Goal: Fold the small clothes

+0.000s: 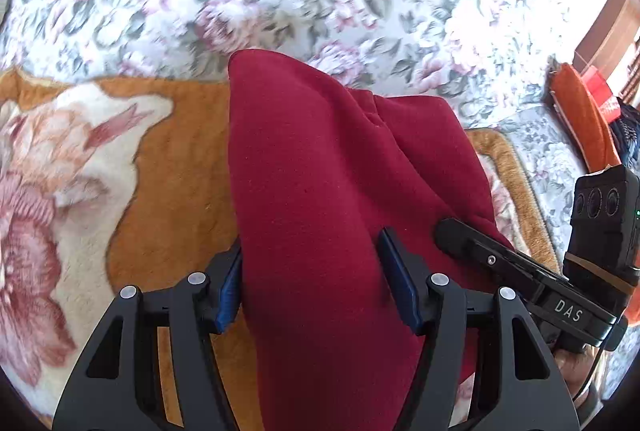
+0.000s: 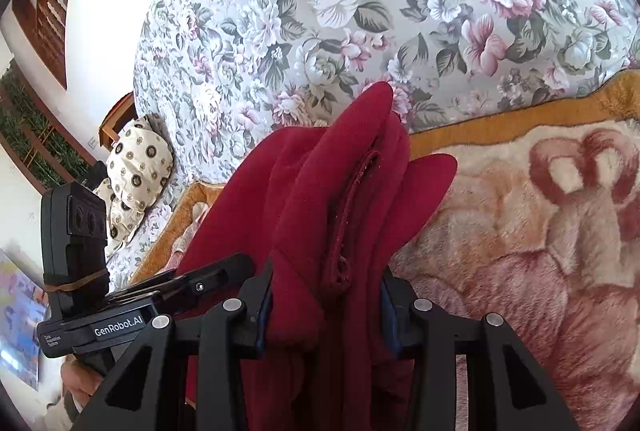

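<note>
The dark red garment hangs bunched between both tools, lifted over the plush orange-bordered blanket that serves as the landmark here. In the left wrist view the left gripper has the cloth filling the gap between its blue pads; the near pad lies along the fabric's left edge, the other presses into its fold — it grips the garment. In the right wrist view the right gripper is clamped on a thicker wad of the same cloth, a stitched hem running up the middle, loose corners flopping outward above the jaws.

The right tool's finger lies against the garment's right side in the left view, so the two tools sit close together.

To the left of the garment the blanket lies bare and wide; beyond the blanket's far border the floral bedspread stretches open. At the bedspread's edge left of the blanket sits a patterned cushion; on the other side, an orange cushion.
</note>
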The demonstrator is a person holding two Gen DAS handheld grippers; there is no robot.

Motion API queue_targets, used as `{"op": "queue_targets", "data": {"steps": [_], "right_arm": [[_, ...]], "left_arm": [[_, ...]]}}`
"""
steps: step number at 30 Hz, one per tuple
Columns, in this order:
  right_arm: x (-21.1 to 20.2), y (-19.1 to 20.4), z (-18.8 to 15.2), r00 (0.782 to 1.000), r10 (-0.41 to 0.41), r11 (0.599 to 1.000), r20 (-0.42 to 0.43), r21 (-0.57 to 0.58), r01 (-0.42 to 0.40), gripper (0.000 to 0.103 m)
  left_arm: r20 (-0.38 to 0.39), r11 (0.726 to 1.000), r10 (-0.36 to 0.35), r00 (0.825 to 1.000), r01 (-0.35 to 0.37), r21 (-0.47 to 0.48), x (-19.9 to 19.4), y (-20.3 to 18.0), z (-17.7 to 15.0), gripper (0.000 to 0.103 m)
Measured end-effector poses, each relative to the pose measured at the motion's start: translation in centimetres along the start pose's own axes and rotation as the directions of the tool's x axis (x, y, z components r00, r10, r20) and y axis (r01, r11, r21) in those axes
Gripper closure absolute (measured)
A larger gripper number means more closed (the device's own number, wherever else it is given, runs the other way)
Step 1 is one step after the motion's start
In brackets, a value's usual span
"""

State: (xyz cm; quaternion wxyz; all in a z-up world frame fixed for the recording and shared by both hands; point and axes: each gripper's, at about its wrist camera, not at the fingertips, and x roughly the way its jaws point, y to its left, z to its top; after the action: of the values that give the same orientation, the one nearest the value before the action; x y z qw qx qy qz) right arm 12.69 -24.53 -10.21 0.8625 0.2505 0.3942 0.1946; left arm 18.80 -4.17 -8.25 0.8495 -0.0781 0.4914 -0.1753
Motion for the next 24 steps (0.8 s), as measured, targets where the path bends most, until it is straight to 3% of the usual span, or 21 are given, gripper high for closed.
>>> {"op": "queue_targets", "data": {"steps": [4, 6, 9, 11, 12, 14, 17, 20, 21, 24], "right_arm": [[2.8, -1.2, -1.3, 0.983, -0.115, 0.992, -0.140, 0.031, 0.121, 0.053], [1.4, -0.9, -1.4, 0.988, -0.111, 0.993, -0.112, 0.027, 0.115, 0.053], [-1.4, 0.8, -0.8, 0.983, -0.179, 0.983, -0.028, -0.042, 0.178, 0.053], [-3.1, 2.3, 0.0, 0.986, -0.159, 0.984, 0.043, -0.073, 0.162, 0.060], [-3.3, 3.2, 0.5, 0.991, -0.121, 0.987, 0.049, -0.101, 0.125, 0.067], [-2.2, 5.0, 1.2, 0.994, -0.108, 0.981, 0.007, -0.162, 0.107, 0.072], [0.8, 5.9, 1.2, 0.981, -0.194, 0.955, -0.024, -0.235, 0.183, 0.079], [4.1, 3.4, 0.7, 0.949, -0.304, 0.931, -0.084, -0.237, 0.277, 0.085], [4.4, 2.7, 0.5, 0.948, -0.309, 0.930, -0.071, -0.232, 0.286, 0.091], [4.4, 2.1, 0.9, 0.955, -0.290, 0.938, -0.065, -0.216, 0.270, 0.092]], "left_arm": [[-0.078, 0.999, 0.024, 0.997, -0.026, -0.036, 2.4, 1.9, -1.9, 0.037], [-0.044, 0.999, 0.025, 0.999, -0.027, -0.046, 1.7, 2.0, -2.2, 0.035], [-0.004, 0.996, 0.087, 0.996, -0.087, -0.036, 0.3, 1.7, -2.0, 0.035], [0.039, 0.990, 0.136, 0.990, -0.135, -0.030, -0.4, 1.4, -2.0, 0.035], [0.049, 0.988, 0.156, 0.986, -0.155, -0.025, -0.5, 1.2, -2.0, 0.035], [0.042, 0.982, 0.187, 0.982, -0.187, -0.006, 0.1, 1.1, -1.7, 0.035], [0.030, 0.982, 0.187, 0.982, -0.187, -0.003, 1.0, 1.3, -1.7, 0.035], [0.034, 0.984, 0.181, 0.983, -0.181, -0.003, 1.4, 1.3, -1.6, 0.034], [0.035, 0.983, 0.182, 0.983, -0.182, 0.000, 1.6, 1.2, -1.6, 0.034], [0.037, 0.981, 0.191, 0.981, -0.191, 0.012, 1.8, 0.9, -1.4, 0.034]]}}
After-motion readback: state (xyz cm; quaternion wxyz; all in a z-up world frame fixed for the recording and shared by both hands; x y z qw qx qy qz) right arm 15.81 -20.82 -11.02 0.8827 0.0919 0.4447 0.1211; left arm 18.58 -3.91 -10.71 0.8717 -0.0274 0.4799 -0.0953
